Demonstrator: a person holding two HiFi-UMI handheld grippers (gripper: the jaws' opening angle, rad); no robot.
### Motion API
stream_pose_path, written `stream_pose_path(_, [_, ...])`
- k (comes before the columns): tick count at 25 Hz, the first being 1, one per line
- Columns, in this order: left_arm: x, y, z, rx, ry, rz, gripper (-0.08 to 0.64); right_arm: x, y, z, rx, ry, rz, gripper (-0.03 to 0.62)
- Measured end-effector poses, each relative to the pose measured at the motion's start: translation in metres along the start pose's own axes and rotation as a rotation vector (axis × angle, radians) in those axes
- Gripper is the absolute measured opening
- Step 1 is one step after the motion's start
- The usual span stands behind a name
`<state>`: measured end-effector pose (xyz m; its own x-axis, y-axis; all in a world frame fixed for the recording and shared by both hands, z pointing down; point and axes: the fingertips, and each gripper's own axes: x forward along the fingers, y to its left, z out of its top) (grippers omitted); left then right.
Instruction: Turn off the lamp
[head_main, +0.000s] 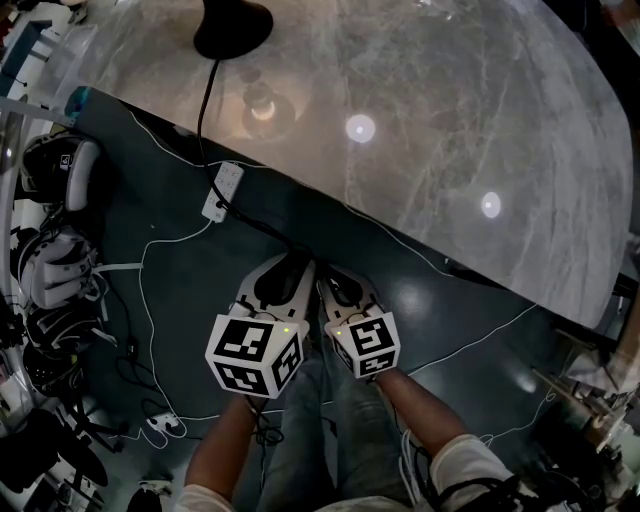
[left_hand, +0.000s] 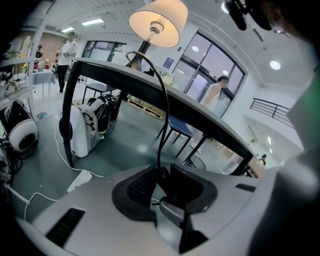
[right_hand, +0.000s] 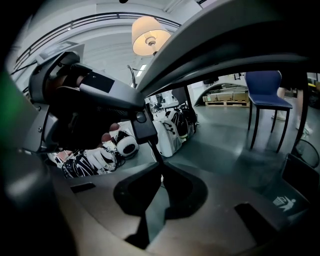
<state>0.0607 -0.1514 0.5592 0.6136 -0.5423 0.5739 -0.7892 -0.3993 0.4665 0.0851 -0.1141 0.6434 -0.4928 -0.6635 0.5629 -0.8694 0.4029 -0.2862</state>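
Lamp (left_hand: 158, 22) lit: our right gripper (right_hand: 161, 170) jaws are closed on its cord (right_hand: 156, 152), while our left gripper (left_hand: 162, 180) jaws stand part-open around the switch (right_hand: 144, 128). We judge a squeeze comes next.

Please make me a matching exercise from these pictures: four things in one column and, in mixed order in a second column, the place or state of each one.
Things:
1. lamp shade
2. lamp base
3. power strip
4. right gripper

Places or states:
A. lies on the dark floor
B. shut on the black cord
C. stands on the marble table
D. glows, lit from inside

Right pairs: 1-D, 2-C, 3-A, 4-B.
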Motion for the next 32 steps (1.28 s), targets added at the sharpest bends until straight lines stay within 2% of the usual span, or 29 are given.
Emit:
stream_pose_path(27, [0.0034,-0.0009,-0.0029,-0.011,-0.004,-0.015,0.086,0.0011,-0.0036,-0.0052,-0.001,0.012,-0.006,0.011])
stream_pose_path(32, [0.0042,-0.0024,-0.0033,-0.048,-0.014,-0.034,0.080,0.0013,-0.0048,-0.0063,0.001,0.010,-0.007,0.011])
